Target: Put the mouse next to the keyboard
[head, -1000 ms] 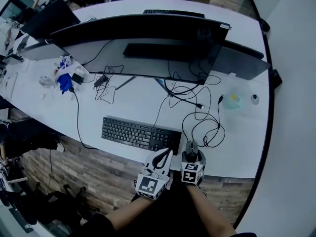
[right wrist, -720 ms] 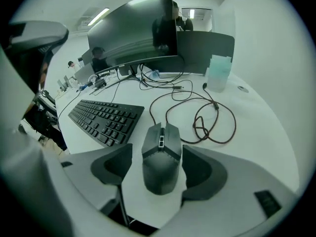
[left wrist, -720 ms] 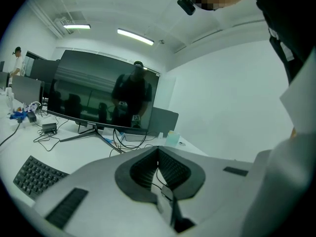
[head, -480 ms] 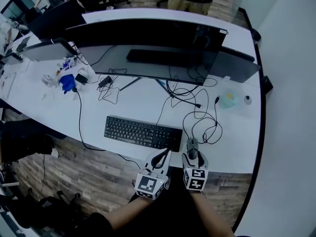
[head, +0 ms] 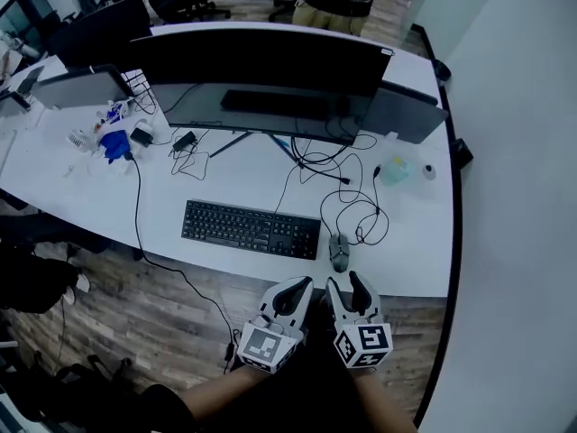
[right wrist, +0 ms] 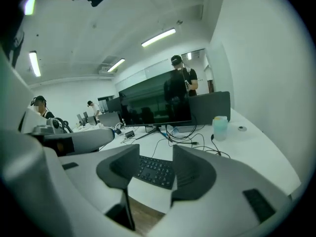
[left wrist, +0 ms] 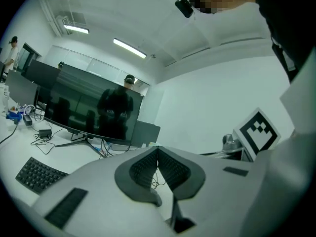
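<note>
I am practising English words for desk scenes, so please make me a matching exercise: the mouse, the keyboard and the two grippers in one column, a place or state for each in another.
1 mouse
2 keyboard
3 left gripper
4 right gripper

A jaws apart, empty
B in front of the monitor, left of the mouse
C jaws together
D on the desk, beside the keyboard's right end

Pairs: 1-D, 2-B, 3-C, 4-A. The right gripper's jaws are closing now, nothing between them.

Open-plan office: long white desk [head: 236, 184], wide monitor [head: 261, 57], keyboard [head: 251, 229], swivel chairs [head: 185, 3], ceiling strip lights [right wrist: 158, 37].
</note>
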The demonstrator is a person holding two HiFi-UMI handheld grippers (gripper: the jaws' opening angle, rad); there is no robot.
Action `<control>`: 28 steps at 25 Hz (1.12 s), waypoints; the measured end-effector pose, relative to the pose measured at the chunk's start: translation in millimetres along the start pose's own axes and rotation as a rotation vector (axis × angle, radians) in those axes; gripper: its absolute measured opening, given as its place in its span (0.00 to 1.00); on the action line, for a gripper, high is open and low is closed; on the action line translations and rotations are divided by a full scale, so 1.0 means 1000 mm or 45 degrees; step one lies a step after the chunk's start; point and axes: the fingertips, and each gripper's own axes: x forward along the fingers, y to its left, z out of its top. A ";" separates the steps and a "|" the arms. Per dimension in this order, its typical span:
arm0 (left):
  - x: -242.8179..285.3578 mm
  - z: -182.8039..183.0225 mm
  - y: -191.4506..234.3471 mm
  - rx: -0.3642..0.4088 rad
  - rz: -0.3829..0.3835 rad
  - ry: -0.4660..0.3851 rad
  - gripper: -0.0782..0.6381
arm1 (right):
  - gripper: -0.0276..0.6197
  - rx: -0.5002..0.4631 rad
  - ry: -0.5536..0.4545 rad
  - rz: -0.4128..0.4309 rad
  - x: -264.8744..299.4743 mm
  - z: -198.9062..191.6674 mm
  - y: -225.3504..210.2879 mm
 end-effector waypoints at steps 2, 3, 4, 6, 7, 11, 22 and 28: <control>-0.006 0.004 -0.015 0.016 -0.011 -0.027 0.13 | 0.23 -0.021 -0.045 0.030 -0.018 0.004 0.005; -0.009 0.005 -0.022 0.014 -0.007 -0.032 0.13 | 0.16 -0.030 -0.075 0.046 -0.027 0.007 0.006; -0.013 0.005 -0.030 0.007 -0.006 -0.036 0.13 | 0.11 -0.038 -0.108 0.058 -0.037 0.010 0.008; -0.020 0.004 -0.047 -0.016 -0.033 -0.048 0.13 | 0.09 -0.069 -0.152 0.064 -0.054 0.014 0.009; -0.024 0.002 -0.057 -0.037 -0.058 -0.062 0.13 | 0.08 -0.096 -0.157 0.062 -0.062 0.015 0.010; -0.041 -0.008 -0.106 -0.058 -0.055 -0.069 0.13 | 0.07 -0.179 -0.145 0.085 -0.109 0.013 0.011; -0.095 0.003 -0.219 0.132 0.083 -0.143 0.13 | 0.07 -0.196 -0.338 0.136 -0.242 0.005 0.019; -0.121 -0.007 -0.252 0.186 0.084 -0.136 0.13 | 0.07 -0.189 -0.369 0.095 -0.282 -0.005 0.023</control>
